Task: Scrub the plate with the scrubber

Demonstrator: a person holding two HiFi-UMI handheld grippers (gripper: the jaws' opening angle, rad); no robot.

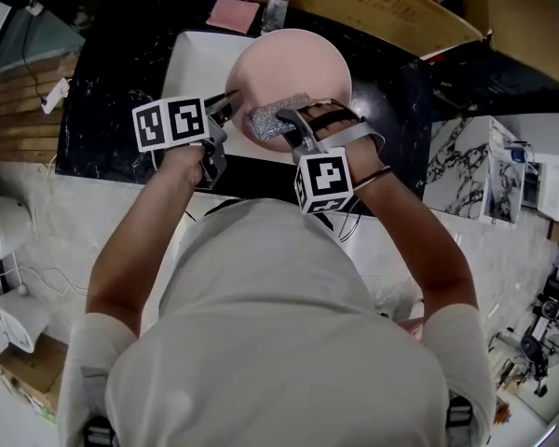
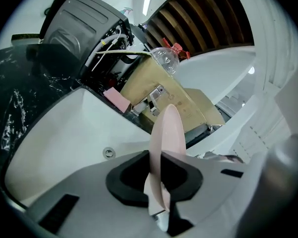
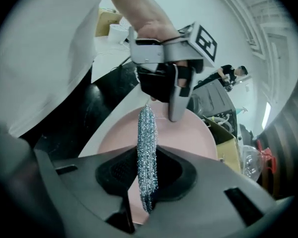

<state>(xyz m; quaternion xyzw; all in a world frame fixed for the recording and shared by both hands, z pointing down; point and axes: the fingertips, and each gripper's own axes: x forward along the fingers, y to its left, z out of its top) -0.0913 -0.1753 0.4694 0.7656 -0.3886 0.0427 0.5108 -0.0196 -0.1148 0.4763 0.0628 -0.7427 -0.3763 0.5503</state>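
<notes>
Black marbled counter, white sink basin set into it. Round pale-pink plate is held tilted over the basin, its rim pinched between the narrow-set jaws of the left gripper (edge-on in that gripper's own view). Silvery metal-mesh scrubber sits against the plate's near face, clamped flat in the right gripper. Behind the sink are a pink square pad and a brown cardboard box.
</notes>
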